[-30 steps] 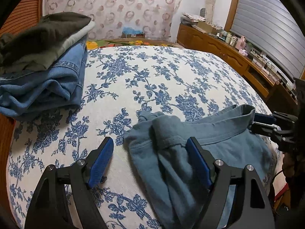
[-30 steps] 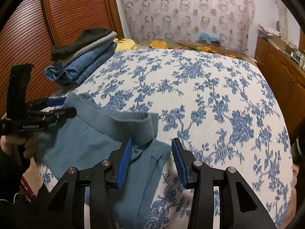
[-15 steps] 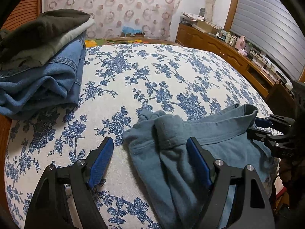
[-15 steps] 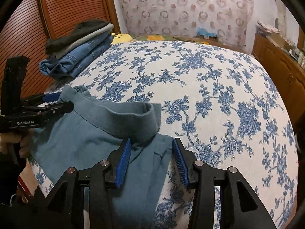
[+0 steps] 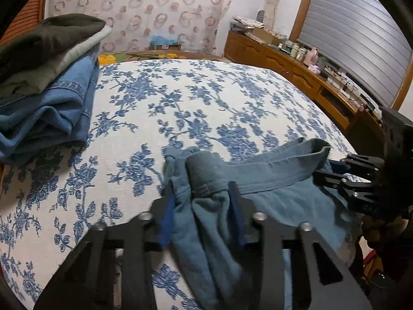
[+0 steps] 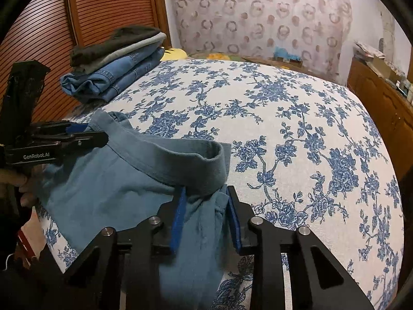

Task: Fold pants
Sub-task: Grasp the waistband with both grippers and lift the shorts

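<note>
Teal pants (image 5: 271, 188) lie crumpled at the near edge of the bed, the waistband (image 6: 180, 160) facing away from me. In the left wrist view my left gripper (image 5: 201, 193) is closing on the waistband's left corner, and bunched cloth fills the gap between its blue pads (image 5: 167, 211). My right gripper (image 6: 205, 196) is closing on the right corner of the pants (image 6: 116, 180), cloth pinched between its pads. Each gripper shows in the other's view: the right gripper (image 5: 320, 170) at the right, the left gripper (image 6: 103, 137) at the left.
A stack of folded jeans and dark clothes (image 5: 46, 90) (image 6: 116, 64) sits at the bed's far left. The floral bedspread (image 5: 206, 103) (image 6: 284, 129) stretches ahead. A wooden dresser (image 5: 296, 69) runs along the right; a slatted wooden door (image 6: 51, 25) stands left.
Both grippers' jaws have narrowed from wide apart to pinching the pants' waistband corners. The cloth has bunched up between the pads. Neither hand has shifted much.
</note>
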Demonstrator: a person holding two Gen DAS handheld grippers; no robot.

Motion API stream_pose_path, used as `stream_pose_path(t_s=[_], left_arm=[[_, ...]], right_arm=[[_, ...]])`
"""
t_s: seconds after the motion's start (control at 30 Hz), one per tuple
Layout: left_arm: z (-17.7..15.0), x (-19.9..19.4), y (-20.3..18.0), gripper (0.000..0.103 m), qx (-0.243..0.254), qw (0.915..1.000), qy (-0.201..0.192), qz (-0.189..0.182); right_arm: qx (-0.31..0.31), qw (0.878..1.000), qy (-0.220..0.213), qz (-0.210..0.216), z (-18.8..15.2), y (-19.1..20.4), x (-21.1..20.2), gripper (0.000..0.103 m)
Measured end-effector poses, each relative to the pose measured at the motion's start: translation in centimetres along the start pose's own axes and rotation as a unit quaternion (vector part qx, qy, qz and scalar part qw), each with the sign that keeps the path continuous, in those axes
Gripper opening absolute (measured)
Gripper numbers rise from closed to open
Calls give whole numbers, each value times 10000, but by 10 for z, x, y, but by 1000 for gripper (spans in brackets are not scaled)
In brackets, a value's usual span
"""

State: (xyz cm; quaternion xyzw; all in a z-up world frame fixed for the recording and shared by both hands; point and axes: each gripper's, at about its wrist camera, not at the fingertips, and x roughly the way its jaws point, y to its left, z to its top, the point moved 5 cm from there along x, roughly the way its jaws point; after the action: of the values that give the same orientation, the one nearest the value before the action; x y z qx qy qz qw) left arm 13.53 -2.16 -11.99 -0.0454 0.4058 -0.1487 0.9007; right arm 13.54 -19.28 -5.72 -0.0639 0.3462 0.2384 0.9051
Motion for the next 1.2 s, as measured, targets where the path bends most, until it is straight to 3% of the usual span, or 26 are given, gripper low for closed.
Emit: stream_pose_path(t_s=[0.13, 0.27, 1.2], left_arm=[[1, -6, -8, 23, 120, 9999, -50, 62], [4, -18, -14, 21, 139, 9997, -212, 9], [34, -118, -48, 19, 427, 9867, -1569, -20]], right_arm=[[58, 9999, 35, 81, 1, -2, -2, 17], [128, 9998, -17, 148, 3, -3, -7, 13], [-103, 9919, -1263, 104, 30, 5, -98, 12]])
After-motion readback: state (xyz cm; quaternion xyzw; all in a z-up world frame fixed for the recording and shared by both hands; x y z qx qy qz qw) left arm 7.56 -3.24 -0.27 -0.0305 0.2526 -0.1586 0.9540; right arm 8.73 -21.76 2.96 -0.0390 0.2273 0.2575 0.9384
